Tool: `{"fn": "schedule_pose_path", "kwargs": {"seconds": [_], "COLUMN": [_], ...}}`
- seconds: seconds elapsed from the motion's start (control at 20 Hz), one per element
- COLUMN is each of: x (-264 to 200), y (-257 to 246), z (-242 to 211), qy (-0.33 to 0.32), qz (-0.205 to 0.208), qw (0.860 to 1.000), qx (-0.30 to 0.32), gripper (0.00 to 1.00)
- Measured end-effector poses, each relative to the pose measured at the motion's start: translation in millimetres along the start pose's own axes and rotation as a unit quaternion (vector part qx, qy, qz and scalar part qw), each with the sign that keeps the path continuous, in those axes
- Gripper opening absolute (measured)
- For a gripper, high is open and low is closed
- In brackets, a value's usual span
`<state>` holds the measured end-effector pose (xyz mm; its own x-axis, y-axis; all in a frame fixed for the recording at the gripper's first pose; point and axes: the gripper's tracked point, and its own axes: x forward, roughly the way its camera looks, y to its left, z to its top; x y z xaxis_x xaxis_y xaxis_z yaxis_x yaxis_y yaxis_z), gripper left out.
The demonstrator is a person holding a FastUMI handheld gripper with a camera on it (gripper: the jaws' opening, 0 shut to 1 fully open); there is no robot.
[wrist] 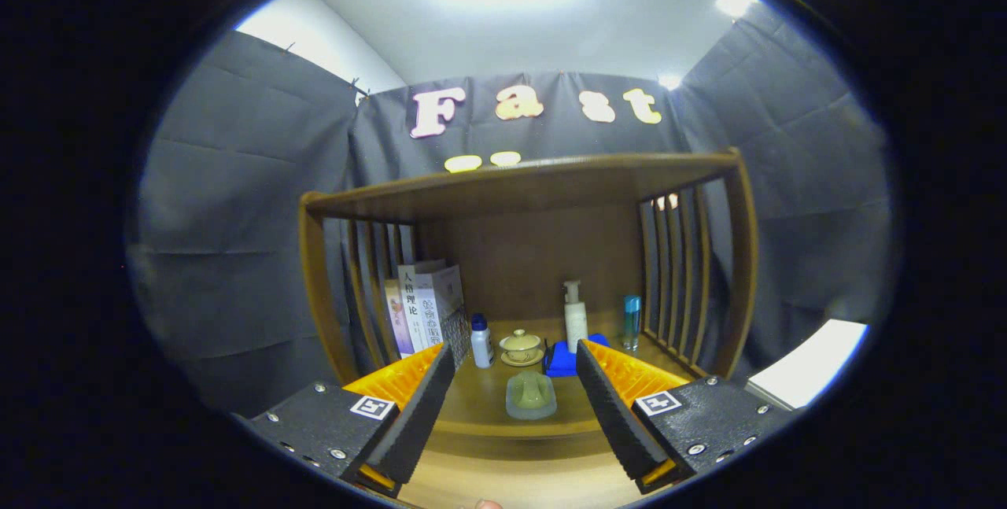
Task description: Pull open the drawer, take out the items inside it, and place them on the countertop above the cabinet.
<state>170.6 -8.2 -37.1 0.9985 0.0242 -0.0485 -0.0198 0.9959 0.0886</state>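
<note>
Tongs (pixel 515 407) spread wide, pinching nothing, face the wooden cabinet (pixel 523 186). Between the fingers, on the table (pixel 488 407), sits a pale green dish (pixel 531 396). Beyond it stand a lidded cup (pixel 521 345), white bottle (pixel 481 341), pump bottle (pixel 575 316), blue bottle (pixel 632 322) and books (pixel 423 306).

My fingers (pixel 515 403) stand wide apart, gripping nothing, their inner pads (pixel 413 414) looking rough and matt like ribbed rubber. Ahead, the wooden cabinet (pixel 519 186) has a smooth, lightly glossy countertop (pixel 488 407). The pale green dish (pixel 531 396) looks glazed and translucent. The pump bottle (pixel 575 316) seems smooth plastic; the books (pixel 425 308) are glossy paper.
</note>
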Motion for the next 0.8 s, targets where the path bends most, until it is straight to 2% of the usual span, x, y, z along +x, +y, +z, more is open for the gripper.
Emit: {"fn": "schedule_pose_path", "kwargs": {"seconds": [0.2, 0.45, 0.65, 0.8], "x": [-73, -131, -155, -162], "y": [15, 15, 24, 29], "z": [-1, -28, -78, -124], "qy": [-0.025, -0.036, -0.020, 0.014], "qz": [0.024, 0.046, 0.059, 0.060], "qw": [0.999, 0.996, 0.993, 0.993], "qx": [0.020, -0.061, -0.098, -0.100], "gripper": [0.95, 0.95, 0.96, 0.96]}}
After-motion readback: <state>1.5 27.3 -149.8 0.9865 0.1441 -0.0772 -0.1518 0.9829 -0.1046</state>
